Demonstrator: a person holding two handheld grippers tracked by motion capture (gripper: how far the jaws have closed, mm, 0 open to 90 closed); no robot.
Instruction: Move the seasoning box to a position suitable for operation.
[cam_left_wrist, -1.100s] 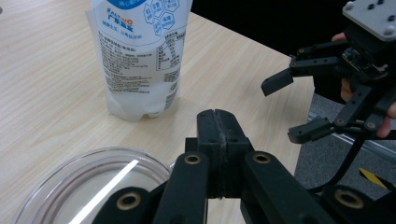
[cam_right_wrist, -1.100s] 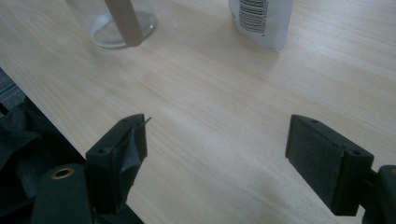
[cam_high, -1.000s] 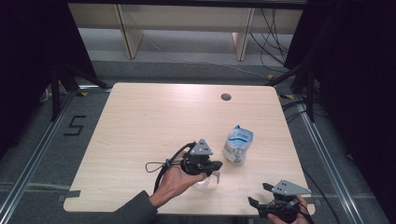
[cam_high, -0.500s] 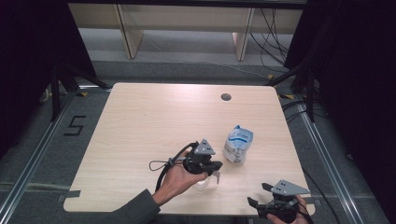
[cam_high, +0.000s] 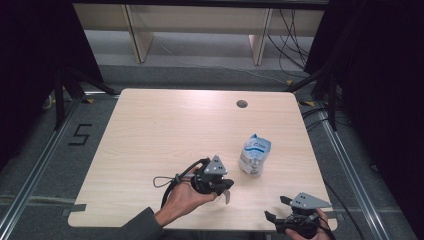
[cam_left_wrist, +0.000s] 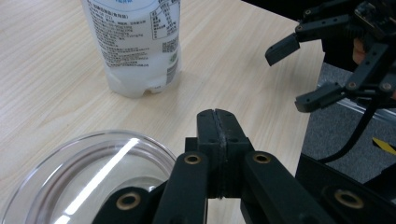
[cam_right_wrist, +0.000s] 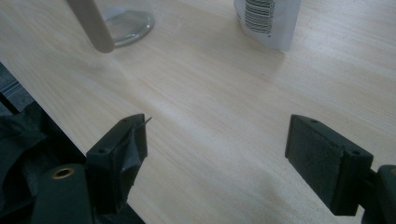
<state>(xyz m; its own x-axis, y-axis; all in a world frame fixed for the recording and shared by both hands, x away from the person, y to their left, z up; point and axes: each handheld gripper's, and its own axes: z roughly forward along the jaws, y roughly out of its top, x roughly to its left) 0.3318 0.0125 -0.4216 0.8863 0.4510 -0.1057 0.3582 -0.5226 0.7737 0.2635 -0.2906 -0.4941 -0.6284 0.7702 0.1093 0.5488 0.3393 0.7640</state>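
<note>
A clear plastic bottle (cam_high: 255, 154) with a white and blue label stands right of the table's middle; its base shows close up (cam_left_wrist: 135, 51) in the left gripper view. A hand holds my left gripper (cam_high: 224, 187) just left of the bottle, jaws pressed together (cam_left_wrist: 217, 122) with nothing seen between them. Under it sits a clear glass dish (cam_left_wrist: 79, 177). My right gripper (cam_high: 276, 209) hangs at the table's front right edge, its jaws wide apart (cam_right_wrist: 226, 154) over bare wood. The bottle's barcode (cam_right_wrist: 268, 18) lies ahead of it.
The wooden table (cam_high: 165, 130) has a round cable hole (cam_high: 242, 104) near its far edge. A pale rod-like thing (cam_right_wrist: 91, 23) hangs beside the glass dish (cam_right_wrist: 128, 21); I cannot tell what it is. The right gripper (cam_left_wrist: 299, 74) shows open past the table's edge.
The left hand and its gripper have drifted slightly toward the table's front. The bottle and the right gripper have stayed where they were.
</note>
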